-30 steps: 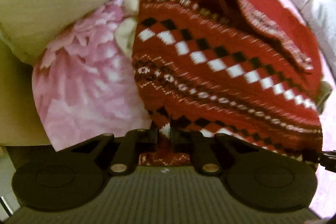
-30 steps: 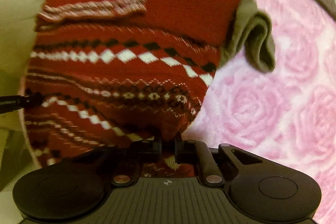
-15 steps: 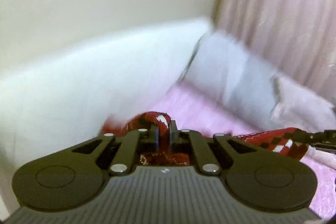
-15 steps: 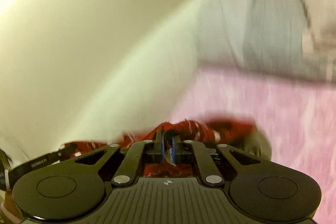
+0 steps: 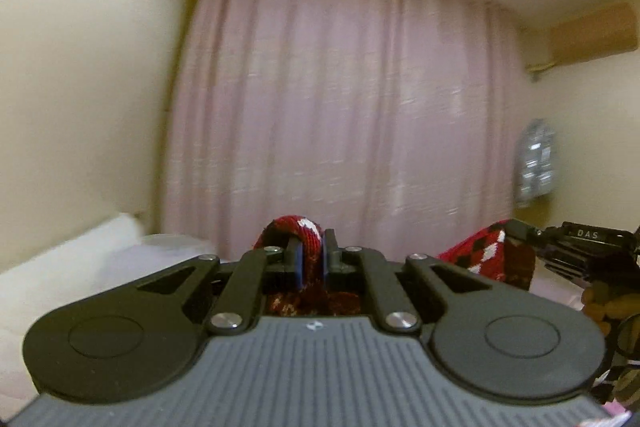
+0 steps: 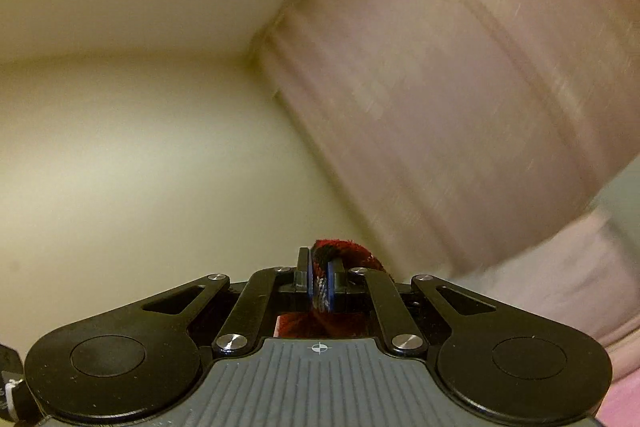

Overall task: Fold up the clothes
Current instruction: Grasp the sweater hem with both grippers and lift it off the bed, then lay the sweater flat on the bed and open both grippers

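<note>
Sweater (image 5: 306, 231) edges sit pinched in both tools we hold: left gripper (image 5: 311, 261) and right gripper (image 6: 320, 285) (fingers nearly together), facing curtain (image 5: 340, 107).

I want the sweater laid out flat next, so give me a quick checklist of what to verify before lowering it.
1. Left claw shut on the red sweater: ok, knit is pinched between its pads.
2. Right claw shut on the sweater: ok, red knit sits between its pads.
3. Both claws hold the same garment: ok, the left view shows the right claw gripping its far end.
4. Sweater hangs free, untwisted: cannot tell, most of it is out of view.
5. Bed surface below is ready: cannot tell, both cameras face the curtain and wall.
</note>
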The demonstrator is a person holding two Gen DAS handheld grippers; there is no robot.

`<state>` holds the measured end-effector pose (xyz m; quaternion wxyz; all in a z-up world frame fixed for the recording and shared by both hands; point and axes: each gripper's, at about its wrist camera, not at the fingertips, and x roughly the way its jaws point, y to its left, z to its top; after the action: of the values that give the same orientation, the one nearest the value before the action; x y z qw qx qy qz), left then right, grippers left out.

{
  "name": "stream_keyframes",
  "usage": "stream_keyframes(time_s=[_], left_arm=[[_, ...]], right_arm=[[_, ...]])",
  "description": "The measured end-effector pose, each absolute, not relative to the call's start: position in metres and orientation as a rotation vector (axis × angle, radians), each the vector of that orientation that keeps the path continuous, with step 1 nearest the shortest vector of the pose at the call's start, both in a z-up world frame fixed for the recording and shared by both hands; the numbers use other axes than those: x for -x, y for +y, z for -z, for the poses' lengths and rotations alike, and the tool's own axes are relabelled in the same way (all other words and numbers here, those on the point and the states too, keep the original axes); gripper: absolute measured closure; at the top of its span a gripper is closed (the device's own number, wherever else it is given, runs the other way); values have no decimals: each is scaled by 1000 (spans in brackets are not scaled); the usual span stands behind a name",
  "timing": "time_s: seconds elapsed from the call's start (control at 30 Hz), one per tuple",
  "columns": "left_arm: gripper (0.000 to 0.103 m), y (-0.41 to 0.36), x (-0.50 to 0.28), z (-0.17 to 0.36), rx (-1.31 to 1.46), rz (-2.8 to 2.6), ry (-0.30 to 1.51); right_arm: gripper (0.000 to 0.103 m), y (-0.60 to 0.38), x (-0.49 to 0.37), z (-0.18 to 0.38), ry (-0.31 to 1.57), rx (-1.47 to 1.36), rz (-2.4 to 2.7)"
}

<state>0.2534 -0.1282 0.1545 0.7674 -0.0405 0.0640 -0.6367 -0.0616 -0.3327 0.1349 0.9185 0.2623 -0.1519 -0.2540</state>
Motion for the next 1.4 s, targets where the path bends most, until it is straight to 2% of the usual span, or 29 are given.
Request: stream_keyframes(time_s=[0.13,0.2,0.23,0.27,0.3,0.33,0.4,0.53,0.7,0.77,0.83,0.9,1.0,1.2,1.4], left_arm=[[97,-171,-173,-150,134,1502,222],[95,-192,-137,-134,119,1535,322],[93,-203,-119,-123,99,1539,387],[91,-217,-100,-104,55,1532,488],[91,-227,-85,-85,2,1517,583],[91,-235,-69,-64,-67,1488,674],[91,-245,-35,-20,-221,1431,814],[91,-227,8,37,-480,1422,934],[89,-188,45,64,-683,1486,936],[88,-181,50,53,-721,1515,894],[77,-181,54,48,-739,1540,851],[73,-172,55,44,-755,1556,815],[73,-158,54,52,-803,1553,820],[73,-121,46,67,-861,1519,864],[72,-98,41,65,-877,1508,832]], right_arm=[[98,-322,163,-154,-314,-442,670],[97,-320,197,-151,-241,-442,740],[77,-320,210,-144,-184,-452,785],[31,-318,220,-132,-106,-464,856],[12,-319,229,-116,11,-499,897],[5,-320,237,-99,133,-536,933],[5,-314,253,-58,355,-609,1028],[5,-257,292,22,588,-737,1110],[5,-198,317,51,652,-893,1193],[5,-193,316,48,664,-914,1208],[5,-187,308,39,670,-897,1212],[5,-186,305,39,678,-873,1219],[5,-156,292,40,707,-905,1242],[5,-114,284,82,802,-993,1235],[5,-88,286,79,802,-990,1279]])
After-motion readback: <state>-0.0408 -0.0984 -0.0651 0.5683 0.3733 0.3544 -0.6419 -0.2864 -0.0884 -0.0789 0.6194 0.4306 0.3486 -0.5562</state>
